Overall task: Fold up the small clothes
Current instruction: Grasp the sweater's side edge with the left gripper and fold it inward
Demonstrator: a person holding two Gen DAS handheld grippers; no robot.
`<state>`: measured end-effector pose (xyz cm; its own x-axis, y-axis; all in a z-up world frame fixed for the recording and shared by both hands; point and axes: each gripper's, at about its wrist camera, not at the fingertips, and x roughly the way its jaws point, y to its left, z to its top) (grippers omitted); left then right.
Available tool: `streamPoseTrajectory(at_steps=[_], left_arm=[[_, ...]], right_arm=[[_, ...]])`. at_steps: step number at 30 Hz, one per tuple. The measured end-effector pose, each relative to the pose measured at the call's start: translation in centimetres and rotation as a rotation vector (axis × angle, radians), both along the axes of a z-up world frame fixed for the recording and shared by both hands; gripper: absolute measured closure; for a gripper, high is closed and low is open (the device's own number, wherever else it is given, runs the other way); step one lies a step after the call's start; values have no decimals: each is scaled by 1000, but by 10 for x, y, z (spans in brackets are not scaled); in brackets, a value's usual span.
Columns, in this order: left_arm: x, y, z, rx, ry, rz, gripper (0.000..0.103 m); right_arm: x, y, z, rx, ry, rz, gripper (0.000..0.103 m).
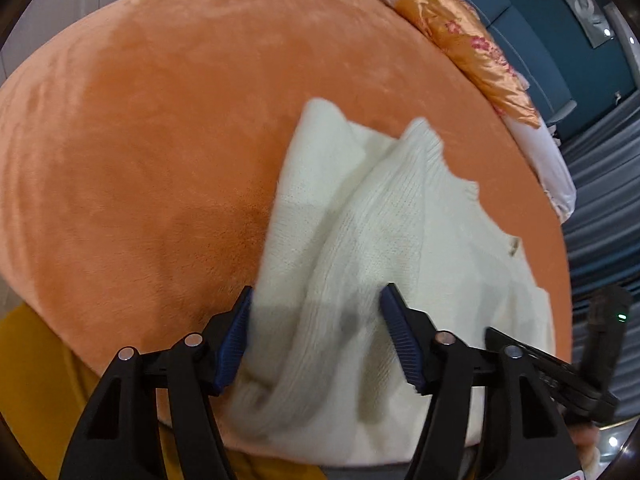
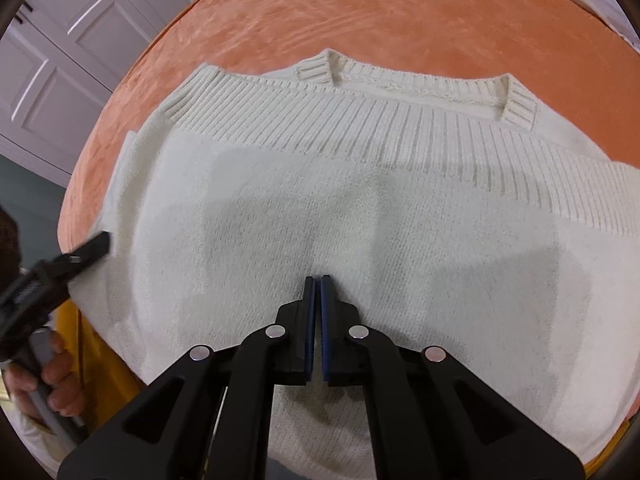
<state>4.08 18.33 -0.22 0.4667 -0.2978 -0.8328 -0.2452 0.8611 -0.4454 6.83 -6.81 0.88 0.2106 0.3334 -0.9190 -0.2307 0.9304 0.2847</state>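
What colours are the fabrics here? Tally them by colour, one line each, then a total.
Cream-white: 1, the knit sweater
Orange plush: 1, the bed cover under it
Gold satin with red flowers: 1, the folded quilt at the far edge
Pale pink-white: 1, the bedding beneath that quilt
Total: 4 fabric items

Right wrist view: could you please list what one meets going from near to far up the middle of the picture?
Shut black right gripper with blue pads → cream knitted sweater's plain body → its ribbed band → orange plush bedspread.
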Motion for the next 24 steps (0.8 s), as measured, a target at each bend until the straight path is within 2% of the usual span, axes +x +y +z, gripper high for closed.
streamPoseTrajectory(at_steps=[1, 3, 4, 5, 8, 10, 11, 17, 20, 24], left_arm=[[0, -2, 2, 11, -10, 1, 49], [1, -3, 7, 19, -15, -8, 65], [0, -3, 11, 15, -23, -6, 78], [0, -3, 15, 7, -29, -7, 85], [-5, -7, 35, 2, -70, -24, 88], [-7, -21, 55, 32, -112, -61, 89], [-8, -31, 66, 41, -135, -80, 89], [-13, -113, 126, 146, -279, -240, 89], [-14, -155, 142, 132, -320, -313, 90], [-12, -206, 143, 128, -324, -420, 90]], right_arm=[[-1, -2, 0, 12, 0, -5, 103], [-2, -5, 0, 33, -1, -17, 103], [-3, -6, 1, 40, -2, -21, 103], [-4, -8, 2, 47, -5, -31, 103], [-15, -13, 11, 71, -29, -63, 100], [-29, -19, 21, 91, -68, -65, 92], [-34, -22, 24, 94, -82, -63, 88], [-72, -63, 38, 109, -141, -91, 85], [-88, -97, 38, 87, -154, -145, 82], [-106, -138, 40, 115, -155, -236, 82]])
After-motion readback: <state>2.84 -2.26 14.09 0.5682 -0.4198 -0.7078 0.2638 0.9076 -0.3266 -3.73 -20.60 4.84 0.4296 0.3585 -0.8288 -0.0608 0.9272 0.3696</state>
